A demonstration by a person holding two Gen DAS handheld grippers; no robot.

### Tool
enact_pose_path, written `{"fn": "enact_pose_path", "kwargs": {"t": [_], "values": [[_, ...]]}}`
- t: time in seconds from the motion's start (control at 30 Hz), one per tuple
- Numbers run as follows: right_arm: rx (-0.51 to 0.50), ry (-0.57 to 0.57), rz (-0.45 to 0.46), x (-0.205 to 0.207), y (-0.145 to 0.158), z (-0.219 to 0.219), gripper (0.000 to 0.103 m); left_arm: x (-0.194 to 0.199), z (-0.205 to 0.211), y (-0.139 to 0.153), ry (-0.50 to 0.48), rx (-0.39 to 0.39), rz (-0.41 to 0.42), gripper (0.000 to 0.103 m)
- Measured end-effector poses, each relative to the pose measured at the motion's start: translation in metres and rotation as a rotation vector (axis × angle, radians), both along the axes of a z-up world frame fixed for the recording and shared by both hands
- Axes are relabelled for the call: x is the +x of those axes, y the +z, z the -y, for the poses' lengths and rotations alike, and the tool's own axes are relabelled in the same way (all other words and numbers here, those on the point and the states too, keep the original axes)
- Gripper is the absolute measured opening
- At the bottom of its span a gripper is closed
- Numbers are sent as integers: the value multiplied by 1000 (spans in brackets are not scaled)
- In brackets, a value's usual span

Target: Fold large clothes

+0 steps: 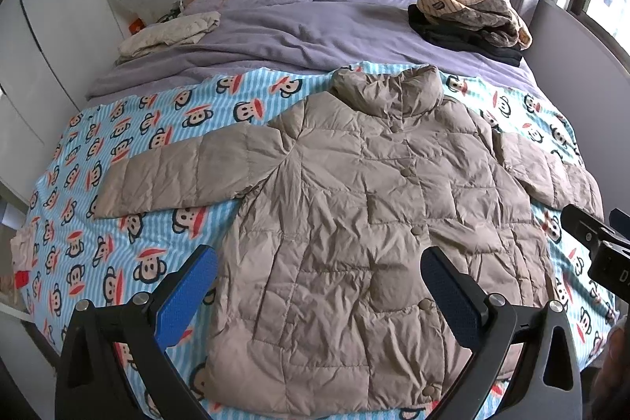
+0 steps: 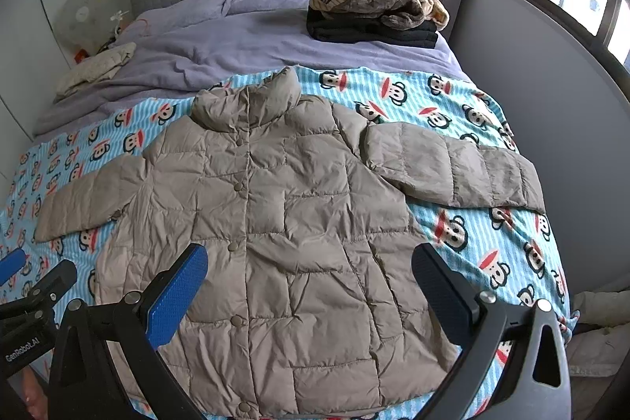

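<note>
- The jacket (image 1: 354,223) lies flat, buttoned, filling the middle of both frames on the bed (image 1: 275,38), sleeves spread.
- It looks light, puffy, slippery; best pinched at a cuff or hem edge.
- Left gripper (image 1: 319,286) and right gripper (image 2: 311,282) hover wide, empty.

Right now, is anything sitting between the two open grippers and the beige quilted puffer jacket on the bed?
Nothing visible is. The beige quilted puffer jacket lies flat and uncovered on the monkey-print blanket. The left gripper and right gripper hover open over its lower half. The folded clothes pile sits far off by the headboard.
</note>
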State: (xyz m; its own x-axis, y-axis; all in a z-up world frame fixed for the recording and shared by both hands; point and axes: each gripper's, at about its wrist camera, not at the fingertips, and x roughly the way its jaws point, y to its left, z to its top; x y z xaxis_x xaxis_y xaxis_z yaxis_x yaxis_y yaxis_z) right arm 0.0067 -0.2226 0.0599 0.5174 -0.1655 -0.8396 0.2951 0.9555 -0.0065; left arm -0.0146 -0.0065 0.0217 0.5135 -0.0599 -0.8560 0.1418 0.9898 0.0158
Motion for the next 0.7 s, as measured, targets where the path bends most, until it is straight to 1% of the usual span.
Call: {"fn": "enact_pose_path", "kwargs": {"t": [0.7], "values": [[4, 0, -7, 3, -4, -2, 103, -3, -6, -7, 9, 1, -12, 103]]}}
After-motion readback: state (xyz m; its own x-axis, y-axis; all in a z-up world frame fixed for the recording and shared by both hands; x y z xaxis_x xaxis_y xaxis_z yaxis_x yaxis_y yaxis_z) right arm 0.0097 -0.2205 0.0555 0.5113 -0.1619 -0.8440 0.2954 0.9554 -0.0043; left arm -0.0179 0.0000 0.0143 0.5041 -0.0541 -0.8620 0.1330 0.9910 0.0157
